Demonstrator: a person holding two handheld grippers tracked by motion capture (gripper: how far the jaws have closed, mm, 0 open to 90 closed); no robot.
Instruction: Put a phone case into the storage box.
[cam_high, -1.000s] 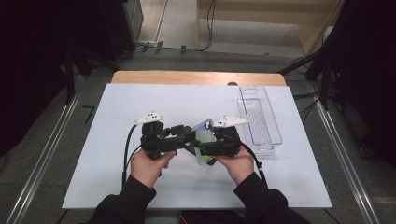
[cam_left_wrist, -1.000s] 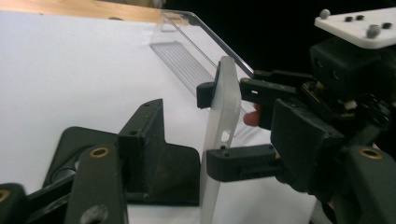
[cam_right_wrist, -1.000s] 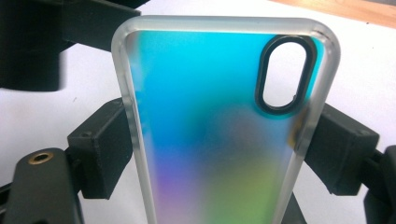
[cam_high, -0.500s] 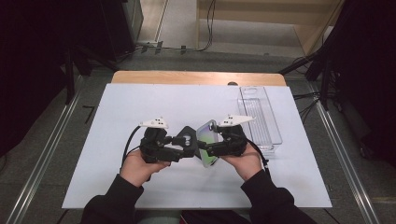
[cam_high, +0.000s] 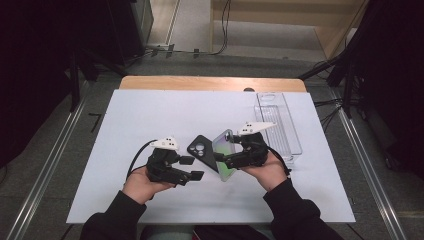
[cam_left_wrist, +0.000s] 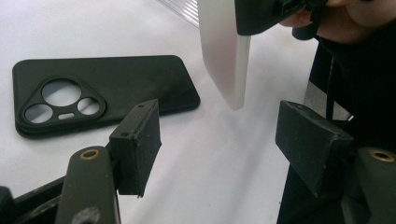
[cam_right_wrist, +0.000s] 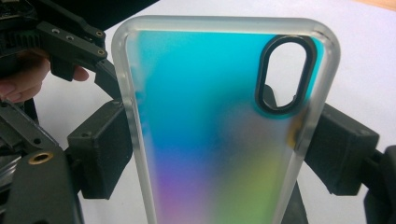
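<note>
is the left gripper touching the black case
Apart. In the left gripper view, white table shows between the open left gripper and the black case lying flat beyond it.

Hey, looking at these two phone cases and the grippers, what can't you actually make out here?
- Iridescent case: its lower end is cut off by the bottom edge of the right gripper view; the left gripper view gives it edge-on, its top cut off.
- Black case: in the high view the iridescent case covers its right corner.
- Clear tray: whether anything lies in it is too small to tell in the high view.
- Left gripper: open, holding nothing.
</note>
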